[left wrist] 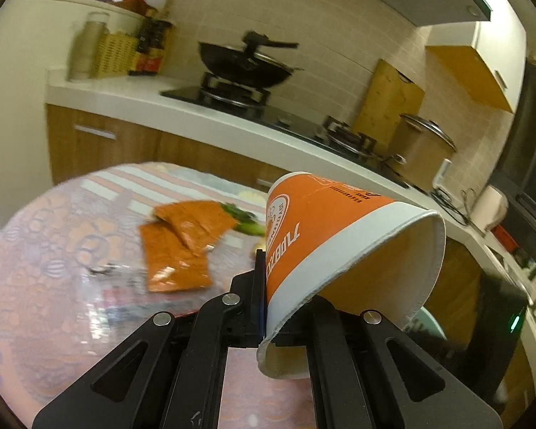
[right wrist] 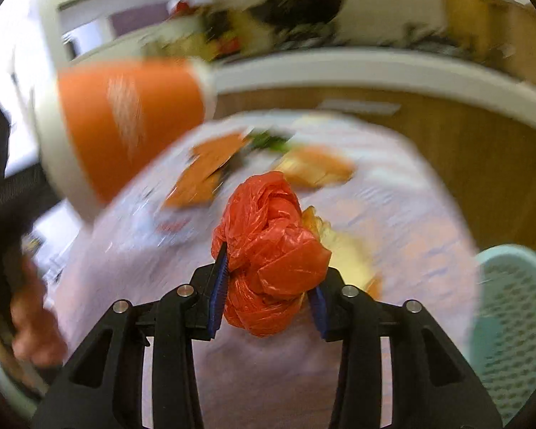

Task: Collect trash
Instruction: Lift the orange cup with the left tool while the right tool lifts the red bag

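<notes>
The left gripper point(left wrist: 286, 296) is pinching the wall of an orange-and-white paper cup point(left wrist: 339, 246) held above the patterned table point(left wrist: 53, 250) — lying sideways, its mouth facing right. The right gripper point(right wrist: 268, 286) is clamping a crumpled red plastic bag point(right wrist: 268, 243) — near a pale green mesh basket point(right wrist: 518, 321) by the table's right edge.

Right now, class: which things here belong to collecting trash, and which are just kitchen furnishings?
Job:
orange paper cup, in left jaws
red plastic bag, in right jaws
orange packets
mint basket

Furnishings:
wok
cutting board
lidded pot
</notes>
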`<state>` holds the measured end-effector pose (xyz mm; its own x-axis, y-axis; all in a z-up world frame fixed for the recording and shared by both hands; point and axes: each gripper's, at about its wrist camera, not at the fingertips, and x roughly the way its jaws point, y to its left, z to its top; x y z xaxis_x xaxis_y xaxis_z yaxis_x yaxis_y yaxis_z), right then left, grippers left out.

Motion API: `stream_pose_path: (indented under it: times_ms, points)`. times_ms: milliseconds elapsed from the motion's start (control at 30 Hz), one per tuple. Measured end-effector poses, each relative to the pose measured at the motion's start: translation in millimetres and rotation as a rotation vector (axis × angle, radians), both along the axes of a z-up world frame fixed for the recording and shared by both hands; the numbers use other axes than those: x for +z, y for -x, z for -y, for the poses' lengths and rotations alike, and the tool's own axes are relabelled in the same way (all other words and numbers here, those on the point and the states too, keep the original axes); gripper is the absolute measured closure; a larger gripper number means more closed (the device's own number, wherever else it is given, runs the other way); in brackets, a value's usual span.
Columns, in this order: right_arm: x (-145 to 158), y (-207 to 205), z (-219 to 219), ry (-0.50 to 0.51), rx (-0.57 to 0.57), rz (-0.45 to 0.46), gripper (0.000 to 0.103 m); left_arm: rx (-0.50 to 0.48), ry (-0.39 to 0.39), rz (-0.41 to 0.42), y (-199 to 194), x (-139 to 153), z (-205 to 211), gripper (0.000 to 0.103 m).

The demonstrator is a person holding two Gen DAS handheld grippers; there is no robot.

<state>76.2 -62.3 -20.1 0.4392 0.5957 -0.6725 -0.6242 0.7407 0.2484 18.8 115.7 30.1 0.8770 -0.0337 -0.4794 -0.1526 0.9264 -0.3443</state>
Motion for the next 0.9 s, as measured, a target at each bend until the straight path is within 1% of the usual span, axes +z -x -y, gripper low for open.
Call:
stream_pose_path:
  times_ms: [33, 67, 133, 200, 233, 333, 400, 467, 600, 700, 733, 767, 833, 900]
  points:
    - [-5.2, 2.7, -3.8, 0.016, 0.014, -0.006, 0.055, 0.018, -0.005, 0.000, 3.3, 1.7, -5.0, 0.103]
    - [-9.8, 5.9, -7.2, 0.034, 0.028, -0.011, 0.049, 0.034, -0.010, 0.002, 6.2, 2.9, -9.0, 0.103]
    - [-12.9, 16.7, -7.6, 0.036, 0.060, 0.002, 0.049, 0.065, -0.025, 0.005, 12.5, 6.4, -15.9, 0.103]
    - [-11.0, 33.1, -4.2, 0.029, 0.106, 0.030, 0.039, 0.081, -0.035, 0.005, 17.6, 8.2, -21.6, 0.103]
    - [-9.7, 42.9, -1.9, 0.030, 0.126, 0.052, 0.029, 0.087, -0.039, 0.003, 20.4, 8.3, -23.5, 0.103]
    - [-9.0, 65.7, 1.8, 0.029, 0.169, 0.091, 0.028, 0.089, -0.044, -0.001, 27.1, 8.2, -25.5, 0.103]
    - [-8.0, 69.5, 4.9, 0.020, 0.140, 0.084, 0.028, 0.084, -0.044, -0.005, 29.8, 6.7, -24.7, 0.103]
    - [-5.0, 62.1, 5.7, -0.003, 0.103, 0.066, 0.028, 0.079, -0.044, -0.005, 31.9, 6.0, -23.4, 0.103]
    - [6.2, 41.3, -4.8, 0.042, -0.021, 0.120, 0.028, 0.076, -0.046, -0.001, 38.2, 6.5, -22.1, 0.103]
    - [7.1, 25.4, -21.7, 0.065, -0.025, 0.136, 0.028, 0.078, -0.043, 0.009, 44.0, 9.3, -23.7, 0.103]
    - [5.7, 22.7, -29.5, 0.089, -0.022, 0.142, 0.031, 0.079, -0.047, 0.012, 46.0, 10.6, -24.2, 0.103]
    - [3.7, 20.6, -35.9, 0.110, -0.018, 0.147, 0.047, 0.079, -0.048, 0.014, 47.6, 11.3, -24.3, 0.103]
    - [-2.5, 20.4, -48.7, 0.171, -0.004, 0.151, 0.072, 0.080, -0.050, 0.017, 50.8, 12.5, -25.0, 0.103]
    - [-1.0, 23.2, -49.1, 0.160, -0.014, 0.169, 0.076, 0.081, -0.053, 0.019, 52.9, 12.9, -24.9, 0.103]
